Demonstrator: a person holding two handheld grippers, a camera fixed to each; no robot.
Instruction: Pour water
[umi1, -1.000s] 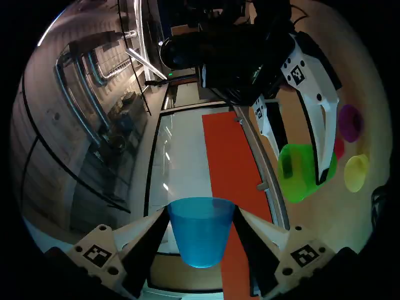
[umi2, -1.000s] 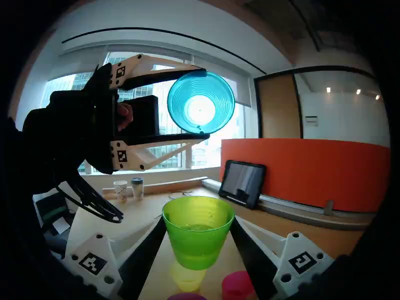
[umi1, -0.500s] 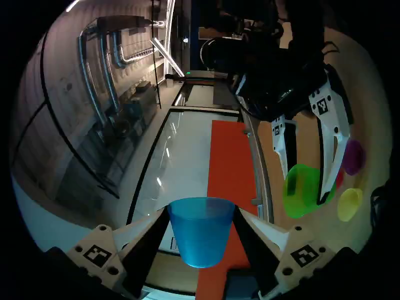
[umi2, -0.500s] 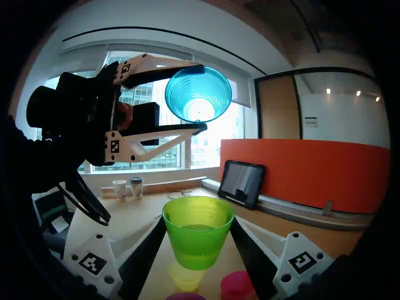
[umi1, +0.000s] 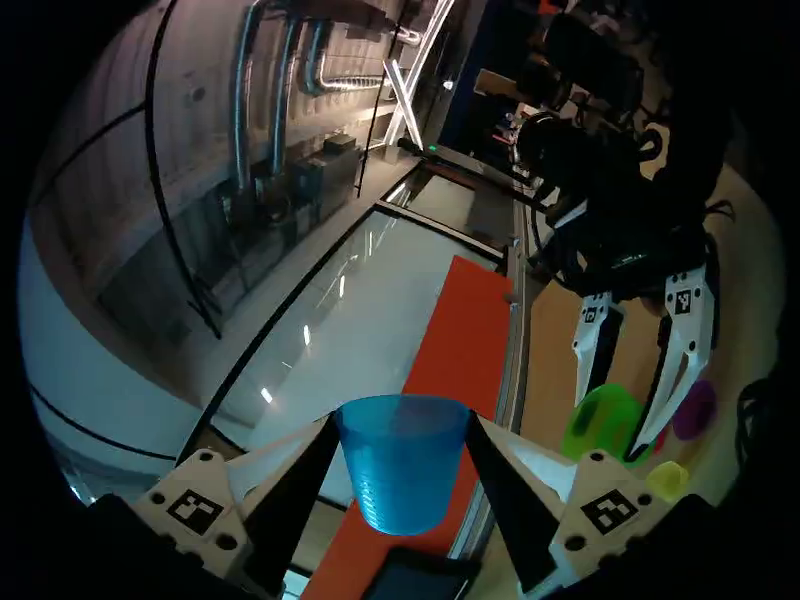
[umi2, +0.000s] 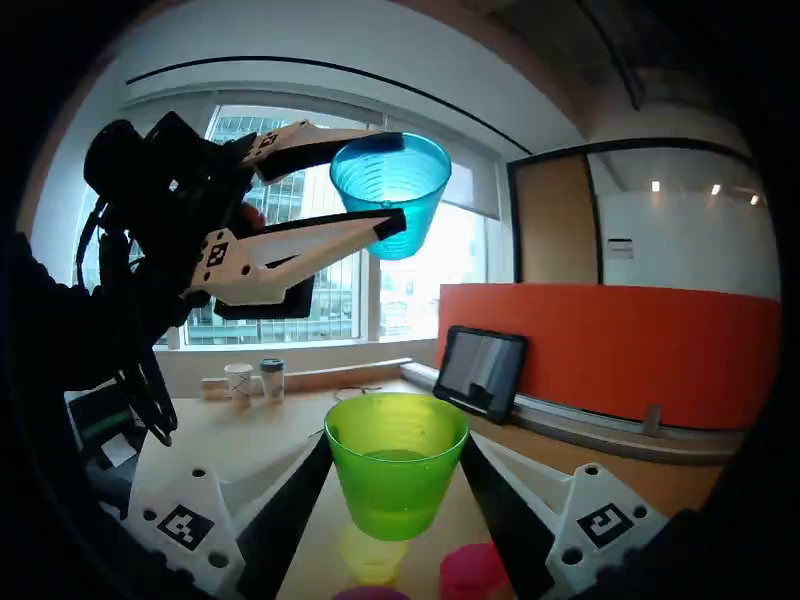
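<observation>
An orange partition wall (umi2: 620, 340) runs along the far edge of the pale wooden table (umi2: 270, 430). The left gripper (umi2: 395, 182), raised high, clamps a translucent blue plastic cup (umi2: 390, 195) between both fingers, mouth up and slightly tilted. Below it, the right gripper (umi2: 397, 447) squeezes a translucent green plastic cup (umi2: 396, 480) holding some liquid. This one hangs above a small yellow cup (umi2: 372, 552) and a small pink cup (umi2: 472, 572).

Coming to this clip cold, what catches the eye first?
A translucent blue plastic cup, clamped in the left gripper, hangs high against the bright window. Below, the right gripper clamps a translucent green plastic cup with some liquid inside; an orange partition runs behind on the right.
</observation>
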